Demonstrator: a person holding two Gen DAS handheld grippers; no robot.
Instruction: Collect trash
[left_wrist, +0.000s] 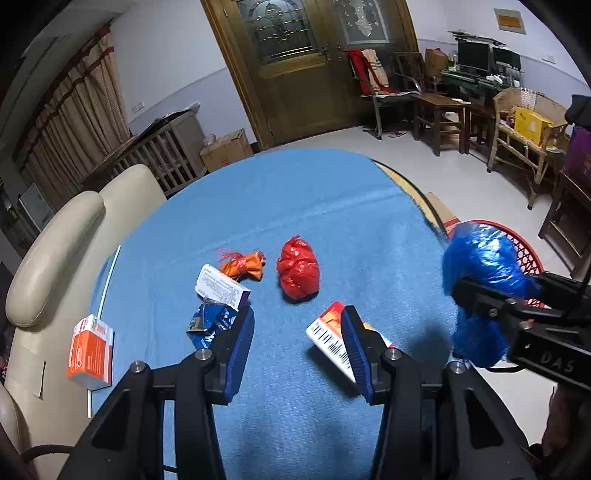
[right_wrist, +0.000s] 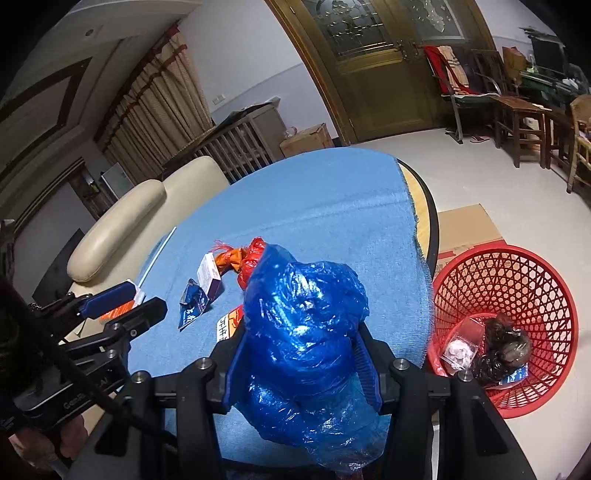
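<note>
One crinkled, glossy blue bag (right_wrist: 303, 332) sits clenched in the right gripper (right_wrist: 303, 365); left gripper (left_wrist: 299, 332) spread apart.

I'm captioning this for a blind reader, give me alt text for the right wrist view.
The right gripper clamps a crumpled blue plastic bag above a blue tablecloth strewn with wrappers. A red mesh wastebasket on the floor to the right already holds some trash.

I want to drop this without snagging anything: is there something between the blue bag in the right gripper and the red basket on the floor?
Nothing visible blocks it. The right gripper holds the blue bag above the table's right edge; the red basket sits on the floor just beyond, mouth open, with some trash at its bottom.
</note>
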